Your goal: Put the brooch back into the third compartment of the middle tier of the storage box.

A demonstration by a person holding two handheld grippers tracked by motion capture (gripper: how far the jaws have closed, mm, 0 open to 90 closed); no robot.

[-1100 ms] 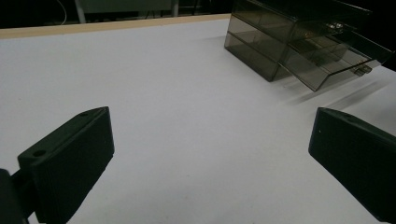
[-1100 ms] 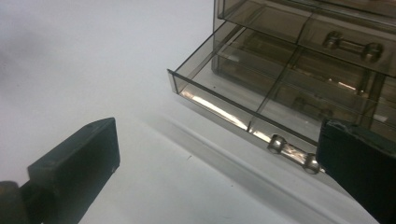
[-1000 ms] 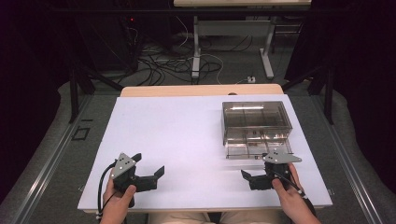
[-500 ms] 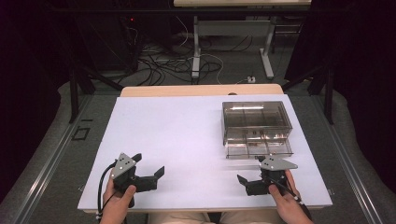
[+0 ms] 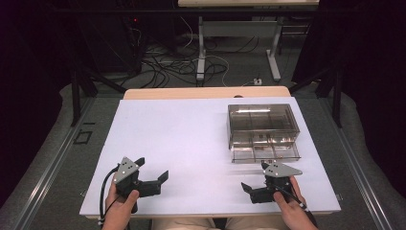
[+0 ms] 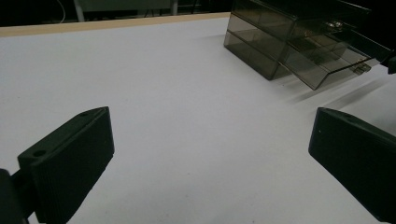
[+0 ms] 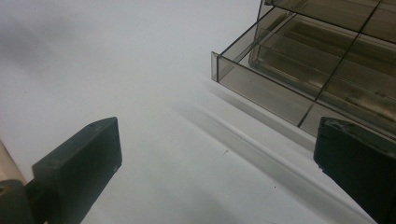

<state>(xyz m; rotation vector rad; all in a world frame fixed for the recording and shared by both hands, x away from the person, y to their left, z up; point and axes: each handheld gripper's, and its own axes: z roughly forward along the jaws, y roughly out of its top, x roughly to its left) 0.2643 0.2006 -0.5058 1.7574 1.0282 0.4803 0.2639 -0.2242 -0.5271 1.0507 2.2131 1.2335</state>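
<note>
**Hovering before the open drawer**

Resting low over the white desk (image 5: 191,143), both tongs are wide open and hold nothing. The right tongs (image 5: 256,184) sit just short of the smoked plastic drawer box (image 5: 262,125), whose bottom drawer (image 5: 265,153) is pulled out toward the person. That drawer lies directly ahead of the right tongs and a little to their right; in the right gripper view the drawer's front wall (image 7: 261,91) runs crosswise in front of the spread jaws, its near corner between them and its compartments reaching away beyond the right jaw. No jaw touches it; bare desk shows between.

The left tongs (image 5: 153,173) are well apart from the box, which lies far ahead and off to their right; in the left gripper view it stands (image 6: 280,42) past the right jaw with open desk between. The left jaws are parted as widely as the right ones.

The drawer's long axis runs side to side across the right tongs' line of reach, so the right hand (image 5: 292,208) is plainly the nearer one, and I judge that any next move on the drawer falls to it: a short push forward would meet the front wall squarely. What lies in the compartments is too dim to tell.
</note>
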